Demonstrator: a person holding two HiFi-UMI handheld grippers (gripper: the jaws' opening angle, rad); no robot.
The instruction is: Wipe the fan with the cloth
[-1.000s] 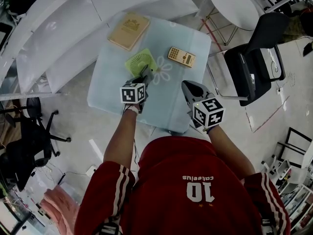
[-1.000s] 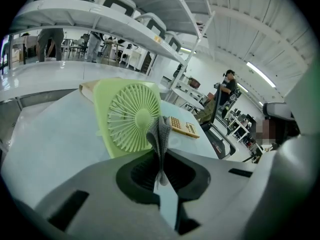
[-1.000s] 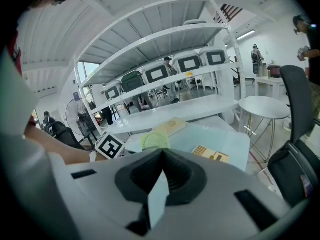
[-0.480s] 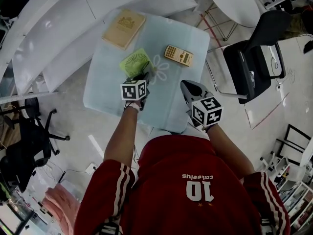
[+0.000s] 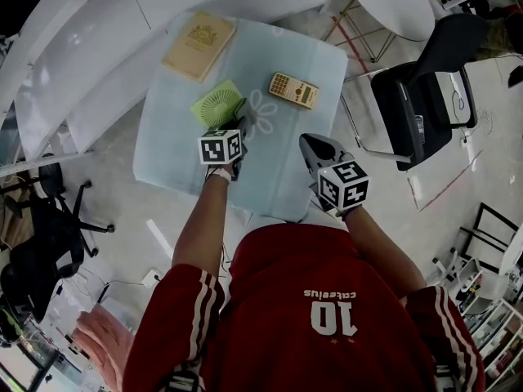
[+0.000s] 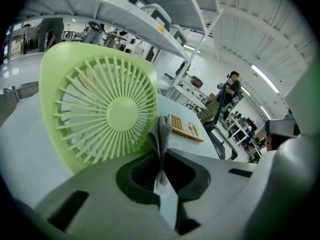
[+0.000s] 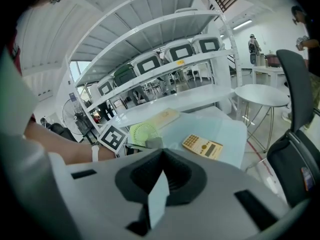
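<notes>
Nearest, at the pale blue glass table's (image 5: 274, 174) front edge and well to the right of the fan, the right gripper (image 5: 310, 145) hovers with its jaws drawn together and nothing between them. The left gripper (image 6: 161, 176) sits just in front of the fan, jaws pinched tight on a folded grey patterned cloth (image 6: 161, 134). The cloth's lower end disappears into the jaws. Its upper fold lies over the lower right rim of the light green, rounded-square plastic fan (image 6: 102, 109), though firm contact is hard to confirm. The fan stands with its grille facing this gripper, and its foot is hidden behind the gripper body. Right of the fan and a little farther back lies a flat tan calculator (image 5: 294, 91), apart from it. Beyond the fan to the left, a tan hardcover book (image 5: 198, 35) rests near the table's far edge. Bare glass lies open in front of the fan and to its left. A black office chair (image 5: 425, 80) stands close off the table's right edge, and white shelving (image 5: 90, 47) runs just past the far and left edges.
</notes>
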